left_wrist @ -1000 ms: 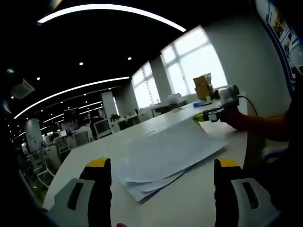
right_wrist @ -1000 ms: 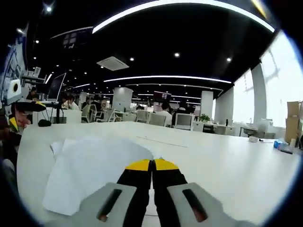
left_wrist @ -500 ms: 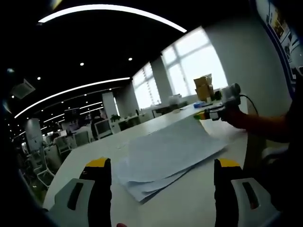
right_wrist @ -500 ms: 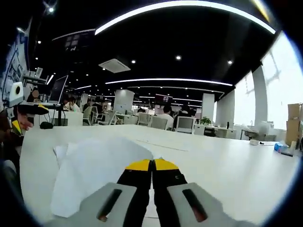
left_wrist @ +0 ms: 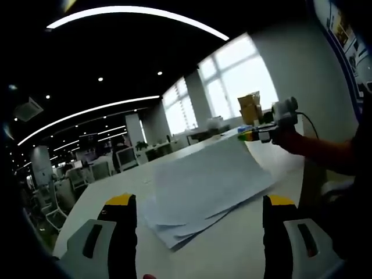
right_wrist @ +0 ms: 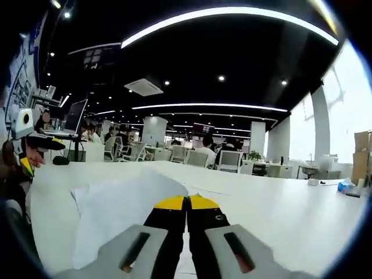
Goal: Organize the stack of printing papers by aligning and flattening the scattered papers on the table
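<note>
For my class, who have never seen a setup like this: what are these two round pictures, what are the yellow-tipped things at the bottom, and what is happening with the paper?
No robot is here. A person holds a hand tool in each hand, each with two jaws and a fisheye camera looking along them.

In the left gripper view, the left gripper has its yellow-tipped jaws wide apart, open and holding nothing. Ahead on the white table lies a loose, uneven stack of papers.

In the right gripper view, the right gripper has its jaws pressed together on the edge of the top sheet, raising that side off the pile. The same gripper appears from the right in the left gripper view, at the sheet's far corner.

Behind is an open office.
</note>
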The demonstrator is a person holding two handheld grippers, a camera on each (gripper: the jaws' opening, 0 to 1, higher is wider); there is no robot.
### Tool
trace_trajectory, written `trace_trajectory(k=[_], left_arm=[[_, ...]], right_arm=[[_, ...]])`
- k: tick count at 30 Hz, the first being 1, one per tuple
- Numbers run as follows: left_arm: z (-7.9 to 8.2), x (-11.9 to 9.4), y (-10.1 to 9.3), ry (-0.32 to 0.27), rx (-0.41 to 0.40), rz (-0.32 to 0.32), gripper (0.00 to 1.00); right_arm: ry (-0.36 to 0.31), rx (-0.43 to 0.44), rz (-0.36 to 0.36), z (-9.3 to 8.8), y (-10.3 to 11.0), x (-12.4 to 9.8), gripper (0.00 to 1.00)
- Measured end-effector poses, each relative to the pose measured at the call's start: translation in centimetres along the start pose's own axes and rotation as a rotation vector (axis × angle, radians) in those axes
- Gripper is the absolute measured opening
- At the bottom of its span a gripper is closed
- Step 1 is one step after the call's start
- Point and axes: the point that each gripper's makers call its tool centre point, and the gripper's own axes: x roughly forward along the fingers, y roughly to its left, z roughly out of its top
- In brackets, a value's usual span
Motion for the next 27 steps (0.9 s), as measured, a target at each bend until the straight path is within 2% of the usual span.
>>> trace_trajectory(k=[27], left_arm=[[0.4,-0.3,0.0,-0.006,0.008,0.002,0.92]], right_arm=[[-0.095,-0.013,0.001,4.3,1.2,-1.8,0.00]])
